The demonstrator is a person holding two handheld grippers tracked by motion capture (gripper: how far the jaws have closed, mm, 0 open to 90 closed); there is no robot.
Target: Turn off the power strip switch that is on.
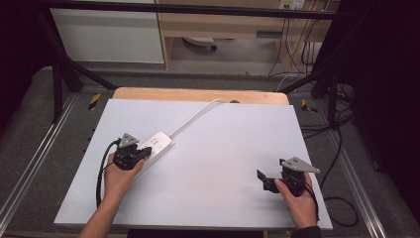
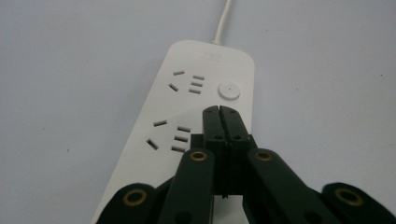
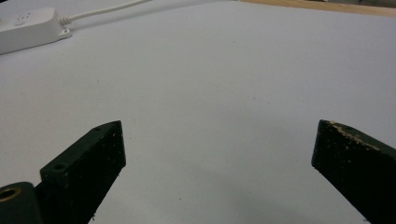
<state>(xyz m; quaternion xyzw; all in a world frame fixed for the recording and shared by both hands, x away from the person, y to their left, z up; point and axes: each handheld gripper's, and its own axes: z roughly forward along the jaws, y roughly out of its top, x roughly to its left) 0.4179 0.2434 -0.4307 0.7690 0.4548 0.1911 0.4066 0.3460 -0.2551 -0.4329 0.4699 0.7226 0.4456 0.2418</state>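
Note:
A white power strip (image 1: 157, 145) lies left of centre on the white board, and its white cable (image 1: 194, 116) runs off toward the far edge. My left gripper (image 1: 144, 152) hovers over the strip's near end with its jaws pressed together and nothing between them. In the left gripper view the shut tips (image 2: 219, 112) sit just short of the round switch button (image 2: 229, 90), beside the sockets of the power strip (image 2: 187, 112). My right gripper (image 1: 265, 179) rests at the near right, open and empty. The right gripper (image 3: 217, 140) faces bare board, with the power strip (image 3: 28, 29) far off.
The white board (image 1: 213, 153) lies on a wooden table whose far edge (image 1: 198, 94) shows beyond it. Black frame bars (image 1: 64, 64) and loose cables (image 1: 341, 148) flank the table on both sides.

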